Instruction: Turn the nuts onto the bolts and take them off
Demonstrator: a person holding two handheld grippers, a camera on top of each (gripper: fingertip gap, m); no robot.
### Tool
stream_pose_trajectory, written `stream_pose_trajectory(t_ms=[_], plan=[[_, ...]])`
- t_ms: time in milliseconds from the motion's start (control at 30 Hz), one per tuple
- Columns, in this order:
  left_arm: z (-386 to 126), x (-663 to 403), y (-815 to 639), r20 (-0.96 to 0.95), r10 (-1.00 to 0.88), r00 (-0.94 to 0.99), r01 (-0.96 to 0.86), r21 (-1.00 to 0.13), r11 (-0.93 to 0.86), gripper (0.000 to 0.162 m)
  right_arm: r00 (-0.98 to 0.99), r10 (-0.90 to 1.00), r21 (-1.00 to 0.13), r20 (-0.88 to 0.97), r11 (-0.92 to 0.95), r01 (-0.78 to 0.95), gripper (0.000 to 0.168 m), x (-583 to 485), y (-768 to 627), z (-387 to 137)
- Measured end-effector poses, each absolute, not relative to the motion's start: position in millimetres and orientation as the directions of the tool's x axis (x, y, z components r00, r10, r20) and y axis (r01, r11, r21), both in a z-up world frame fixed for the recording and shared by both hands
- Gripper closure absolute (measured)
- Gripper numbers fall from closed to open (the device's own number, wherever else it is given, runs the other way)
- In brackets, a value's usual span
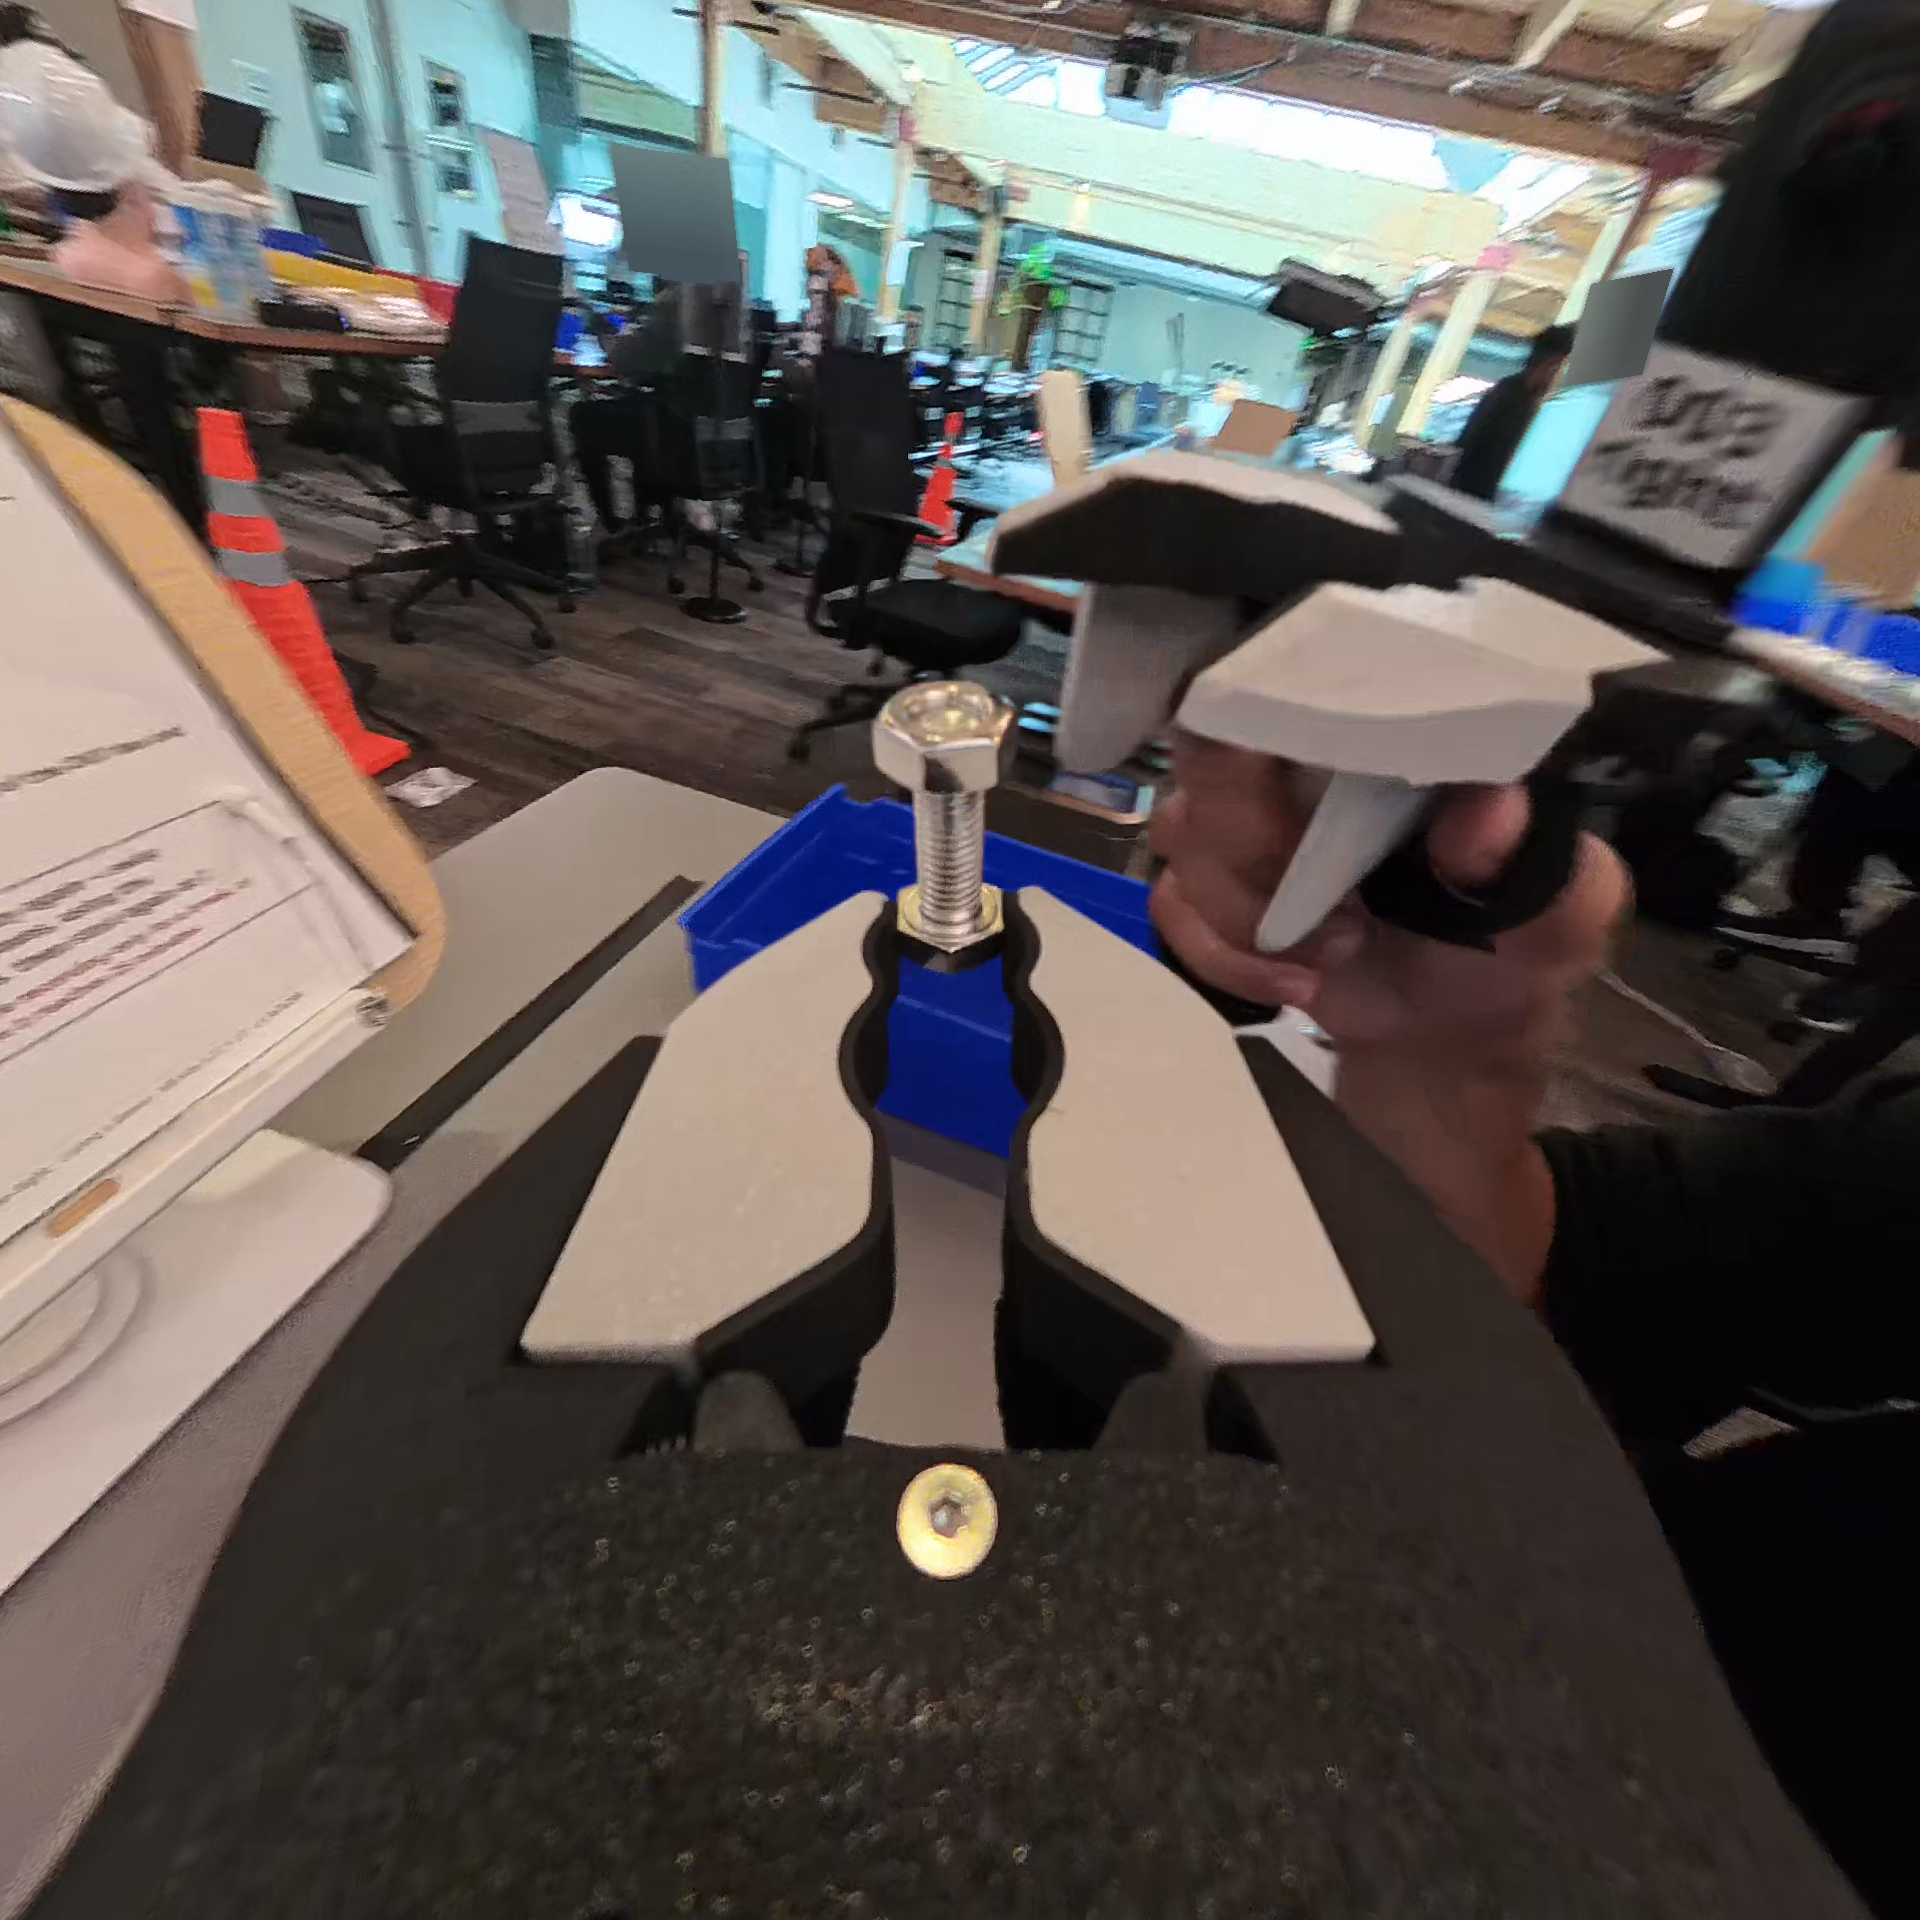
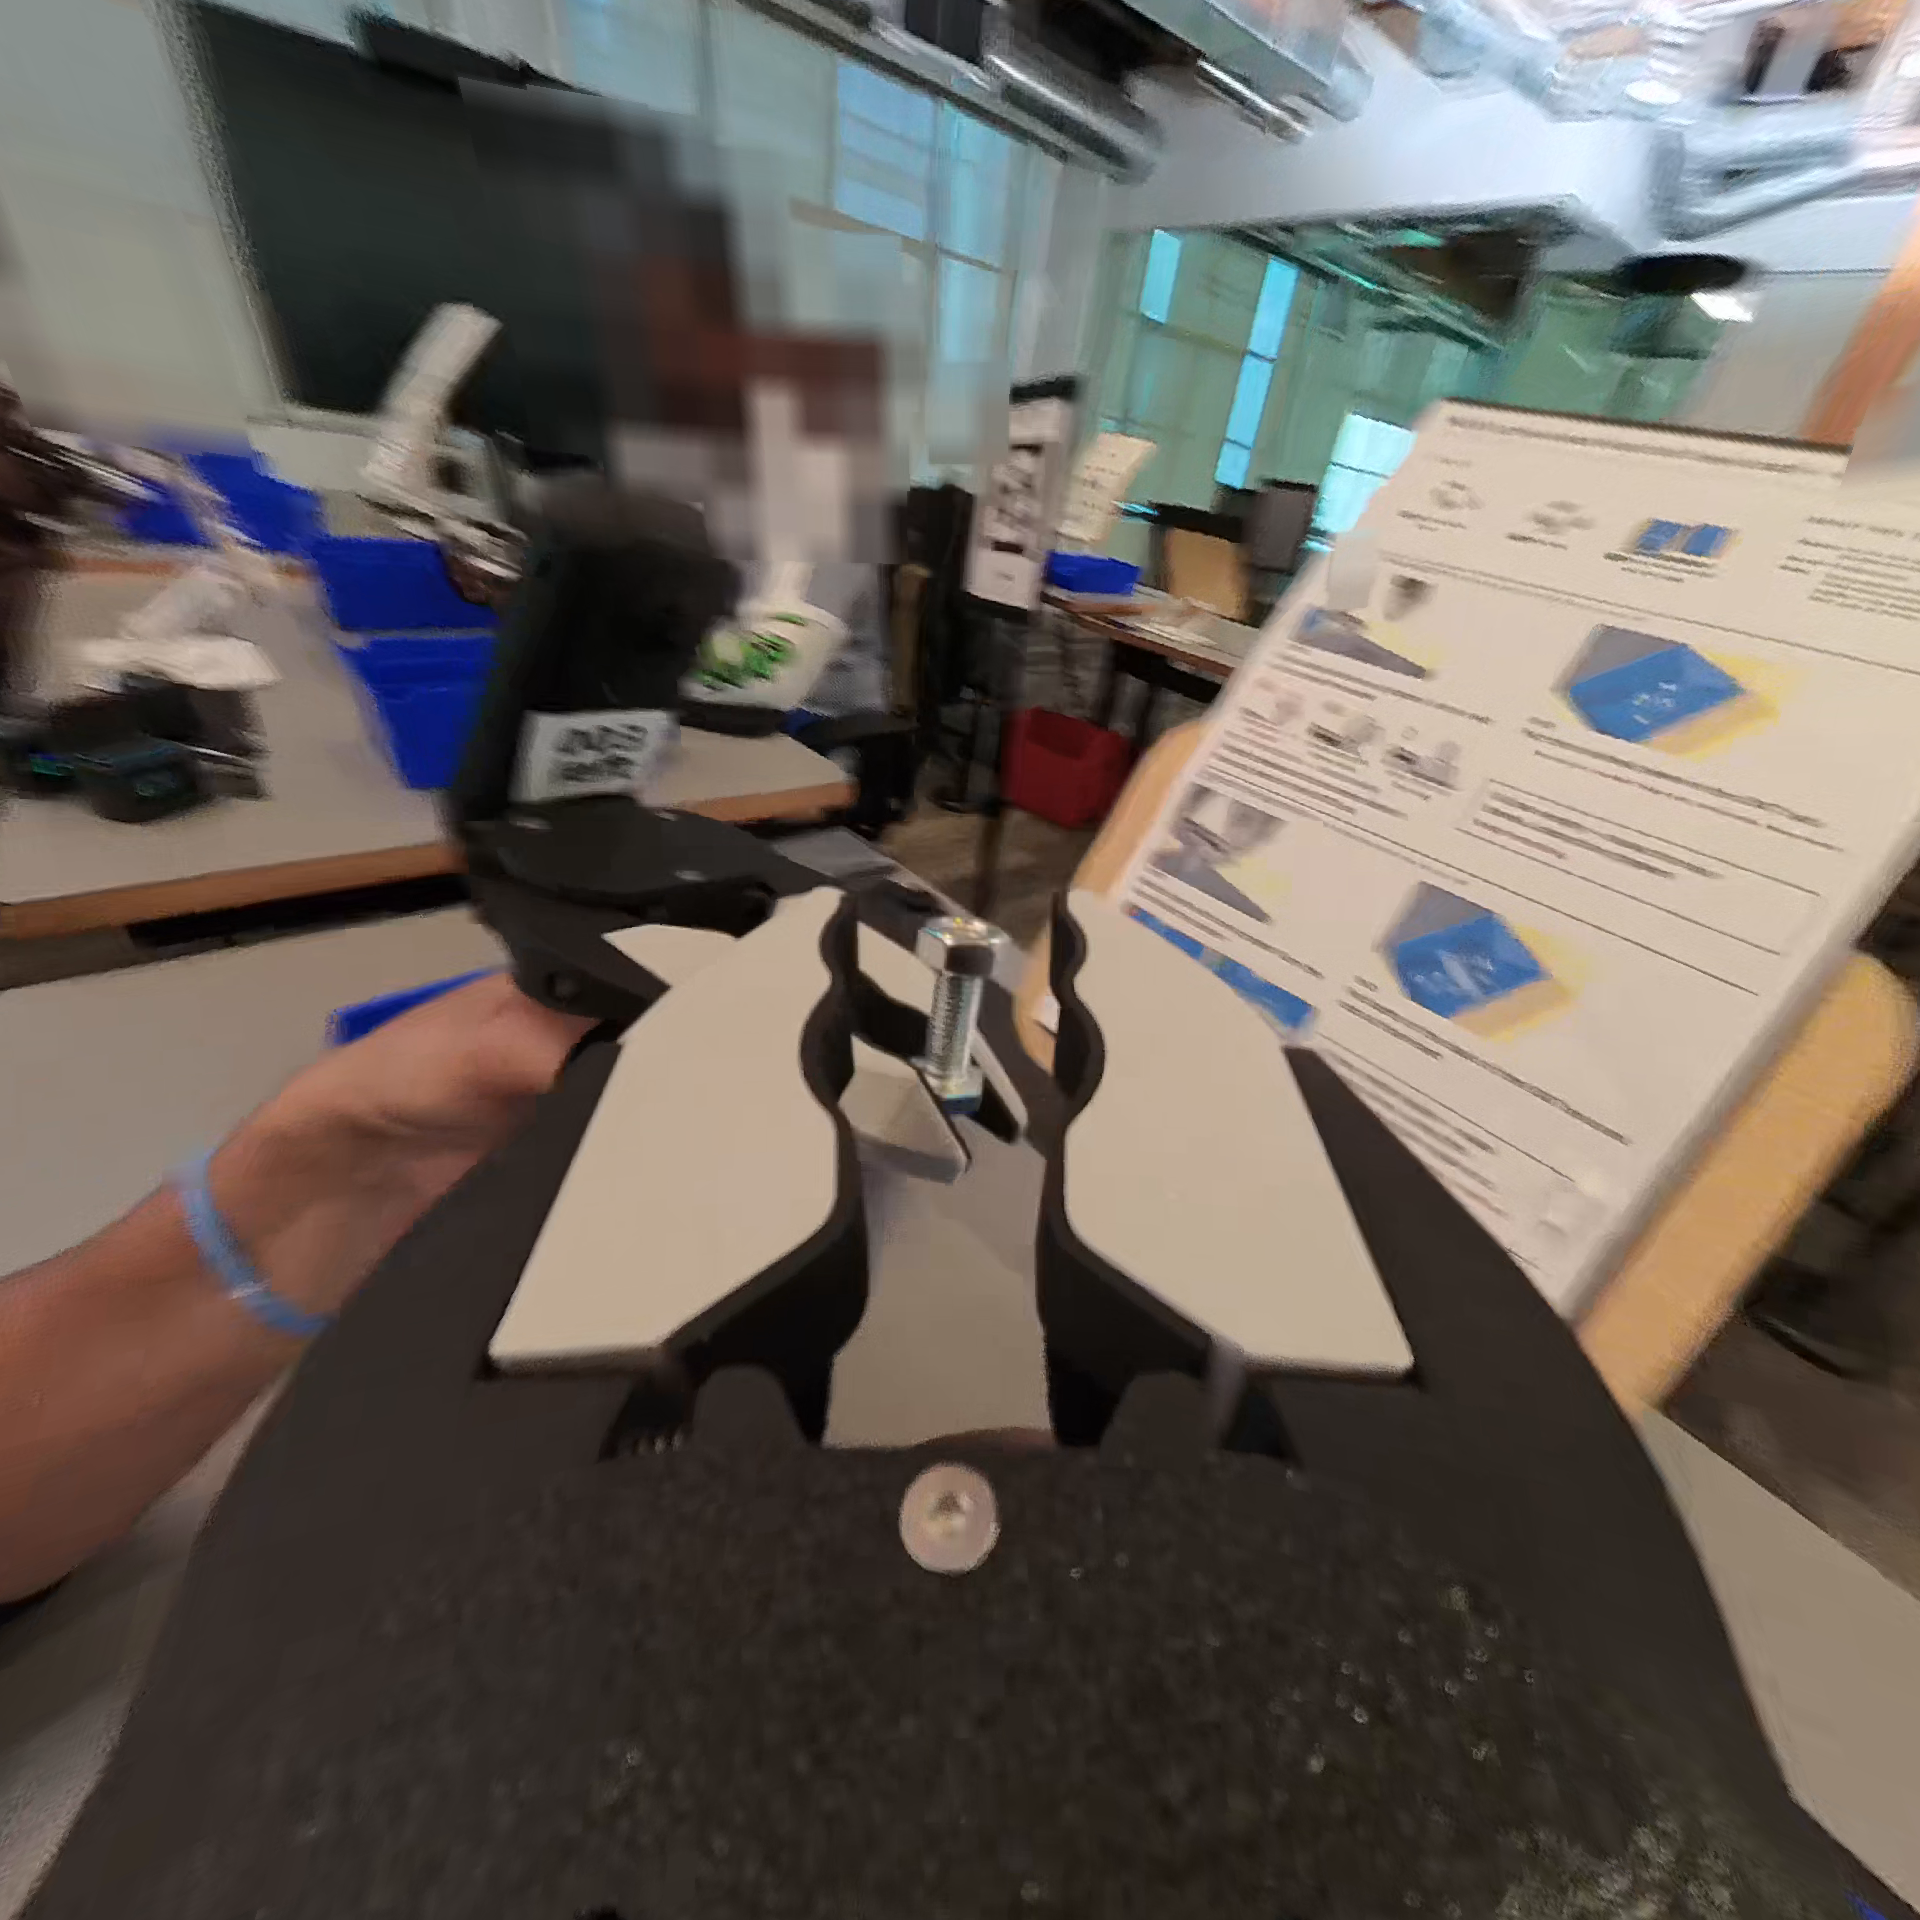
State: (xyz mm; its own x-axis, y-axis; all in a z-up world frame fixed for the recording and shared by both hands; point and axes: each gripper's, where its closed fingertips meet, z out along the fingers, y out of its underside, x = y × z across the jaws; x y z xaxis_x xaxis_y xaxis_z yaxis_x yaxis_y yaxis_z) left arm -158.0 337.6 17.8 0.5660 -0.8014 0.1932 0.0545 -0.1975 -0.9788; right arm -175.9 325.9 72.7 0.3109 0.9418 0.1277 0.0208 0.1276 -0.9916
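the lower end of the bolt (image 1: 943, 821) is hidden between the fingertips of the left claw (image 1: 948, 935), which pinches the nut (image 1: 948, 923) threaded low on the shank; the bolt stands upright, its hex head on top and clear of the fingers. how far the thread passes below the nut cannot be made out. the right wrist view is smeared by motion, so the same bolt (image 2: 956, 1003) and nut (image 2: 954, 1081) show only roughly there, ahead of the right claw (image 2: 951, 940) and between its tips without touching them. that claw's fingers stand narrowly apart with nothing in them.

just beyond the left claw's tips sits a blue bin (image 1: 831, 883) on the grey worktop (image 1: 582, 883); the fingers cover most of it and its contents cannot be seen.

to the left of the left claw leans a printed instruction board (image 1: 135, 914) on a cardboard backing, cut off by the frame edge. it bears lines of text and small pictures, too blurred to read. the same board (image 2: 1507, 831) stands to the right of the right claw. the right claw, seen from the left wrist view, carries a small square coded tag (image 1: 1704, 457).
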Motion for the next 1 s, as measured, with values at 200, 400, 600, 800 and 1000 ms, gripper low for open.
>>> stream_pose_trajectory(t_ms=[200, 400, 600, 800, 1000], plan=[[47, -138, 279, 0.323, -0.943, 0.076, 0.183, -0.935, -0.305, 0.144, -0.419, 0.878, -0.927, -0.233, -0.331, -0.177, 0.125, -153, 301, 90], [40, -128, 266, 0.335, -0.942, -0.011, 0.12, -0.935, -0.334, 0.144, -0.662, 0.632, -0.861, -0.401, -0.507, 0.038, 0.125, -156, 288, 69], [29, -123, 277, 0.35, -0.935, 0.052, 0.09, -0.934, -0.345, 0.144, -0.7, 0.575, -0.847, -0.425, -0.525, 0.083, 0.151, -159, 285, 63], [21, -142, 314, 0.299, -0.888, 0.35, 0.088, -0.954, -0.286, 0.144, -0.335, 0.878, -0.928, -0.343, -0.373, -0.026, 0.151, -178, 316, 57], [11, -156, 343, 0.216, -0.783, 0.583, 0.046, -0.971, -0.233, 0.145, 0.285, 0.951, -0.99, -0.123, -0.137, 0.028, 0.151, -189, 340, 47]])
